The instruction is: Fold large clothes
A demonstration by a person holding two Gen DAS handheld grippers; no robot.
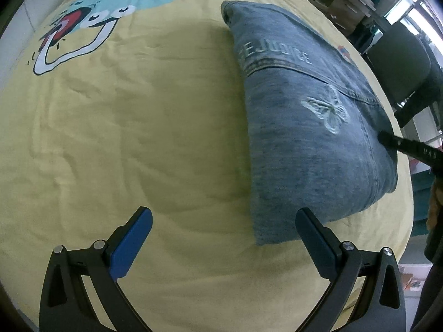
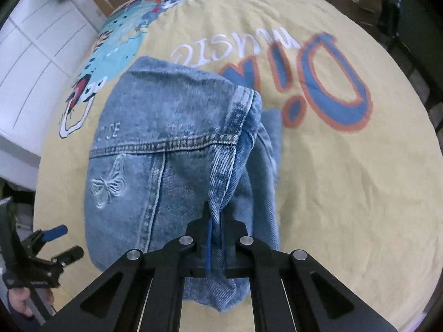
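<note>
A blue denim jacket (image 1: 310, 127) with an embroidered butterfly lies folded on the yellow printed bed cover (image 1: 138, 138). My left gripper (image 1: 224, 221) hangs open above the cover; its right finger sits at the jacket's near corner and nothing is between the pads. In the right wrist view the denim jacket (image 2: 171, 149) fills the middle. My right gripper (image 2: 216, 215) is shut on a raised fold of the jacket's right edge, the cloth pinched between the pads. The right gripper's tip (image 1: 387, 139) shows against the jacket's far edge in the left wrist view.
The bed cover (image 2: 346, 179) carries large cartoon prints and lettering. White cabinets (image 2: 33, 63) stand left of the bed. A dark chair (image 1: 401, 66) and boxes stand beyond its far side. A hand holds the left gripper (image 2: 52, 246) at the lower left.
</note>
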